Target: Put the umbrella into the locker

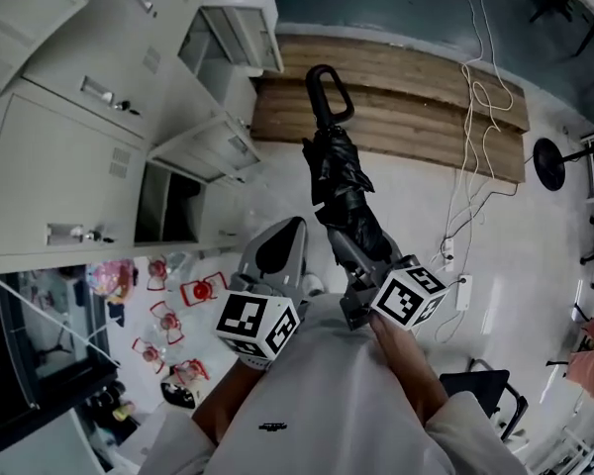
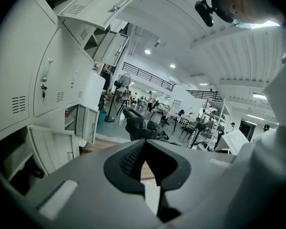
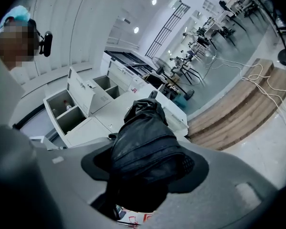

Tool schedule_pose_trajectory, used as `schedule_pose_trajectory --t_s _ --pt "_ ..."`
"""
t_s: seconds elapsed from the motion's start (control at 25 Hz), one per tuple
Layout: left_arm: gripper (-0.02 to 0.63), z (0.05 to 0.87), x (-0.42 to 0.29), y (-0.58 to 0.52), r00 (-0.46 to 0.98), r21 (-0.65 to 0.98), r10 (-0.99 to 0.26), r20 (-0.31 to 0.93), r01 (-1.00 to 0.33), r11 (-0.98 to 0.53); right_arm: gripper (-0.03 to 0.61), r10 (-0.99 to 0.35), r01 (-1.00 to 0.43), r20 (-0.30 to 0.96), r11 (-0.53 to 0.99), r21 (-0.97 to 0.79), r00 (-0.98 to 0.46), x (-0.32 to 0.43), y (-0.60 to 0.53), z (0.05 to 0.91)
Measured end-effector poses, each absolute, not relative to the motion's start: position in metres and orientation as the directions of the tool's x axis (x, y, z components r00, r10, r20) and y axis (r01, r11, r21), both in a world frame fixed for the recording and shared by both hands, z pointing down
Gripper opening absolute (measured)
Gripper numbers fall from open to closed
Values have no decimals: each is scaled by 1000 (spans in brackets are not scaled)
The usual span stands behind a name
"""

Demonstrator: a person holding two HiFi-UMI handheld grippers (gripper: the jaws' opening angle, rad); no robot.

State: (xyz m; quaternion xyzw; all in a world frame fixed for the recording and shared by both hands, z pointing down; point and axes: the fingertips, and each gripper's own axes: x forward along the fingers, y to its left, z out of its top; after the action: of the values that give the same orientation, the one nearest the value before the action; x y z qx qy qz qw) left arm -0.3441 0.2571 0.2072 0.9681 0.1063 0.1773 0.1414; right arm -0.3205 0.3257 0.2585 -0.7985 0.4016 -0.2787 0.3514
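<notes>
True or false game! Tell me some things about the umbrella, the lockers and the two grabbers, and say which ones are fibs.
1. The right gripper holds a black umbrella. True.
2. The umbrella is opened out wide. False: it is folded up.
3. The umbrella is already inside a locker. False: it is out in front of the lockers, in the right gripper.
4. Some locker doors stand open. True.
5. The left gripper holds a red cup. False: it is empty.
</notes>
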Motion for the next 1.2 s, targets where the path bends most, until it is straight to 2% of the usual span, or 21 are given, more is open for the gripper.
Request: schedule_pose_trajectory --t_s 0.28,0.68,0.92,1.2 --pt "18 200 -266 268 916 285 225 332 130 -950 284 -878 -468 144 -375 -800 457 -252 331 256" --pt "18 193 -173 286 947 278 109 302 22 -960 285 -926 -524 122 -307 -795 359 -150 348 245" --pt "18 196 -136 299 949 271 63 310 -24 -962 285 -944 -544 107 -270 -794 313 -111 364 246" --pt "18 198 -116 312 943 268 41 331 -52 -962 285 -945 -506 111 -260 -823 307 -87 380 253"
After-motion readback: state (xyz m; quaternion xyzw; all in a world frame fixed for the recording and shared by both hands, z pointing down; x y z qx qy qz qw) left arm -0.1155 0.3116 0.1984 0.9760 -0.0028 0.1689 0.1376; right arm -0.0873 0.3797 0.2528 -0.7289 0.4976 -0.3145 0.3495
